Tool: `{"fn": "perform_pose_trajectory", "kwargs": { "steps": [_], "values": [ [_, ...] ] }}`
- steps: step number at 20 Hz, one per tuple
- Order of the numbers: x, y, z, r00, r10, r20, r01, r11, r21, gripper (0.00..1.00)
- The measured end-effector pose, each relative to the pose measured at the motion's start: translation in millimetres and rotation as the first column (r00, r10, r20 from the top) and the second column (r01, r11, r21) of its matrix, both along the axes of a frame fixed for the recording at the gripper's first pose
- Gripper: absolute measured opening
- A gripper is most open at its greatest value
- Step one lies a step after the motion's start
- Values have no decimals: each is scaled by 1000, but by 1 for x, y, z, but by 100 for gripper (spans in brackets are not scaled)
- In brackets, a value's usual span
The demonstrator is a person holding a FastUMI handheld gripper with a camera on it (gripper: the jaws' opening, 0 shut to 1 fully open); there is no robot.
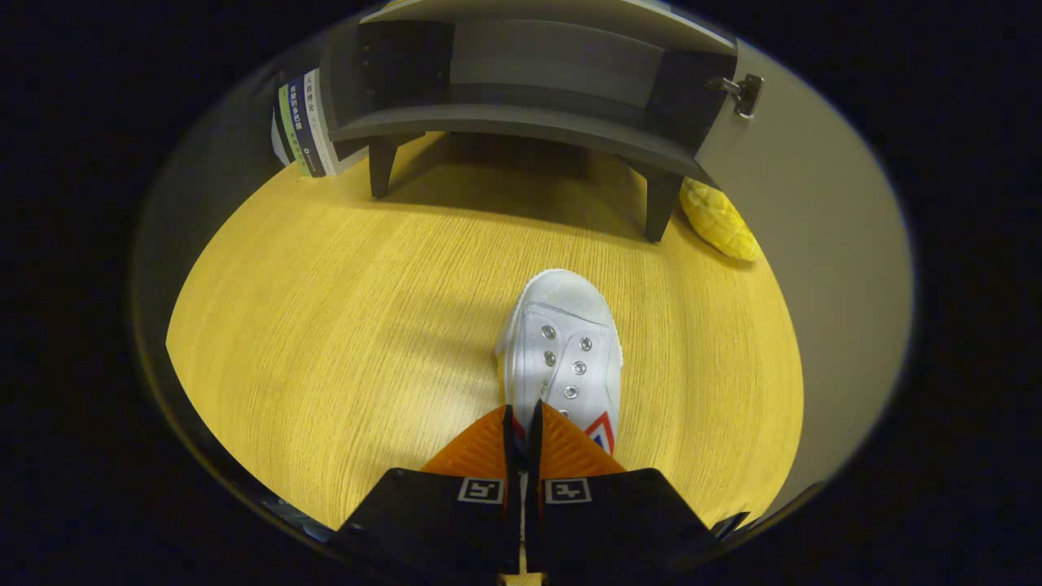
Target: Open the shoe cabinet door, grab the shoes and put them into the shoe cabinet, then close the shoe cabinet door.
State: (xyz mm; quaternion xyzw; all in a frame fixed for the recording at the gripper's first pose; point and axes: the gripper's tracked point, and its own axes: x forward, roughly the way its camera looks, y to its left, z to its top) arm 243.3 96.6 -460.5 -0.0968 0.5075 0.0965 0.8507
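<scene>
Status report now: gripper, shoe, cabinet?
Gripper shut on white shoe. Shoe cabinet beyond, door open. Wooden floor between, nothing blocking.

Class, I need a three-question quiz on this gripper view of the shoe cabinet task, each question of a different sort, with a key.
1. True or false: the shoe cabinet door is already open.
2. What is the gripper shut on? A) the white shoe B) a book C) nothing
3. Fill in: the yellow object lies beside the cabinet's ____ leg, by the door.

Key
1. True: the inside is on view, the door swung aside with its hinge showing.
2. A: the fingers are pinched together at the shoe's near end, seemingly on its edge.
3. Right.
</scene>
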Motion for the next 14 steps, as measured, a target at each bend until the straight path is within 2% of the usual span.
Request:
{"fn": "perform_pose_trajectory", "kwargs": {
  "steps": [8, 14],
  "values": [
    [1, 13, 130, 980, -57, 188, 38, 994, 104, 4],
    [2, 19, 245, 930, -87, 357, 25, 984, 174, 4]
  ]
}}
